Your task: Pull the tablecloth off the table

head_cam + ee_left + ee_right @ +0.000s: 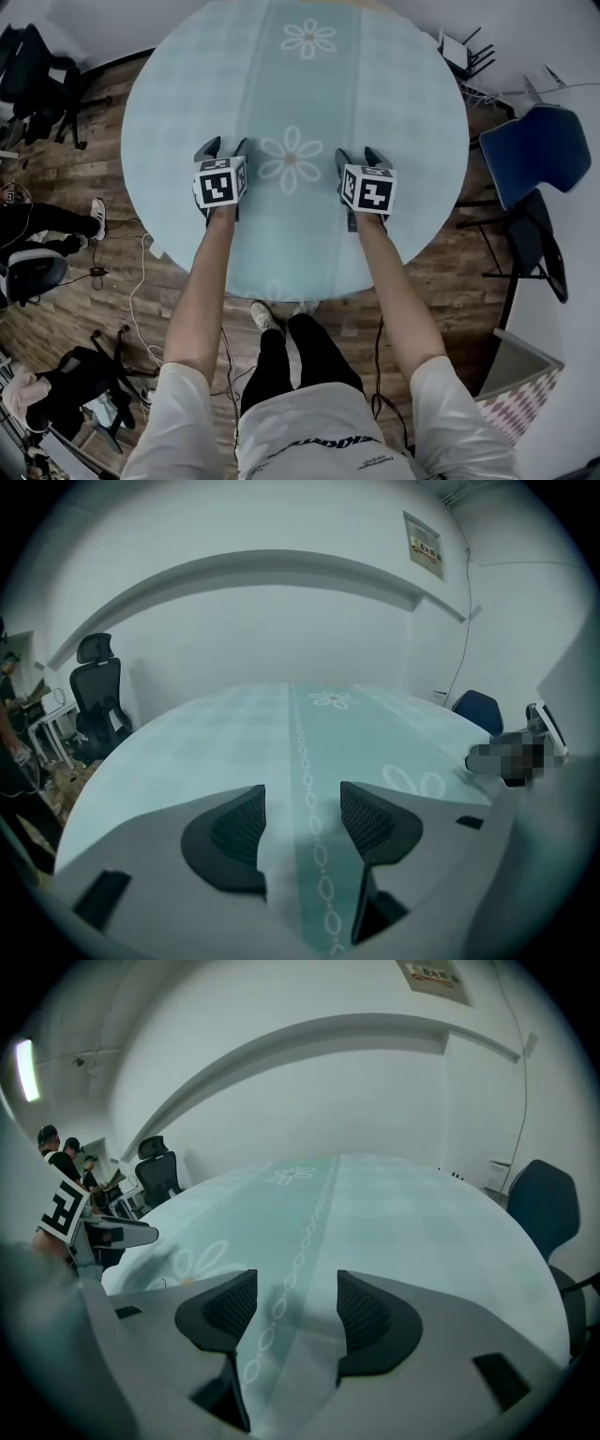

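A pale teal tablecloth (178,103) with white flower motifs covers the round table and lies flat. My left gripper (223,150) hovers over its near half, left of the centre flower (291,160), jaws open and empty. My right gripper (357,156) sits to the right of that flower, also open with nothing between its jaws. In the left gripper view the cloth (225,733) with its chain-pattern stripe shows through the gap of the left gripper (302,810). The right gripper view has the cloth (412,1213) showing between the spread jaws of the right gripper (295,1299).
A blue chair (534,150) stands right of the table, a black office chair (33,66) at the far left. Cables (141,281) trail on the wooden floor by the near edge. A seated person's legs (47,225) are at the left. Other people (61,1162) stand beyond the table.
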Demonstrator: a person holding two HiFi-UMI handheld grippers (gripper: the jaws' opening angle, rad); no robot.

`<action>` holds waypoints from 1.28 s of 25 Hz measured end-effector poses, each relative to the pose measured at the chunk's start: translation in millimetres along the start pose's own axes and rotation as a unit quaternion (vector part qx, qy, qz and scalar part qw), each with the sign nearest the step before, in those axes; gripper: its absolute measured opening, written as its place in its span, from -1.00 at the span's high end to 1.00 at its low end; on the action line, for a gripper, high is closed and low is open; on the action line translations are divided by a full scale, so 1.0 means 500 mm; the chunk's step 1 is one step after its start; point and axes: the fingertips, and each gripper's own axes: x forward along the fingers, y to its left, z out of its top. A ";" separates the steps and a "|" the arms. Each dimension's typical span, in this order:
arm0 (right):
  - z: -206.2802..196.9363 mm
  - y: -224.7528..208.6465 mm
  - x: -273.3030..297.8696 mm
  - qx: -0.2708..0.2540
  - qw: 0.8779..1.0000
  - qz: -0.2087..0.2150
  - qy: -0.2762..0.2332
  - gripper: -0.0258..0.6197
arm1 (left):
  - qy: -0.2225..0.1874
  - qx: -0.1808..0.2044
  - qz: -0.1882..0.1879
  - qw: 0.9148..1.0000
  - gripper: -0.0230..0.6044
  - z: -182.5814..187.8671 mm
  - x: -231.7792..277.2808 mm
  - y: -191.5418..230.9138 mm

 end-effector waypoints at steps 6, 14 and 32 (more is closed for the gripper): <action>-0.002 -0.038 0.028 0.011 1.000 -0.023 0.007 0.06 | 0.017 -0.008 0.001 1.000 0.13 -0.002 0.037 0.037; -0.007 -0.055 0.037 -0.012 0.998 -0.059 0.029 0.10 | 0.050 -0.006 0.004 0.999 0.11 -0.037 0.060 0.076; -0.021 -0.055 0.028 -0.019 0.997 -0.075 0.030 0.71 | 0.067 0.031 -0.011 0.997 0.60 -0.044 0.053 0.054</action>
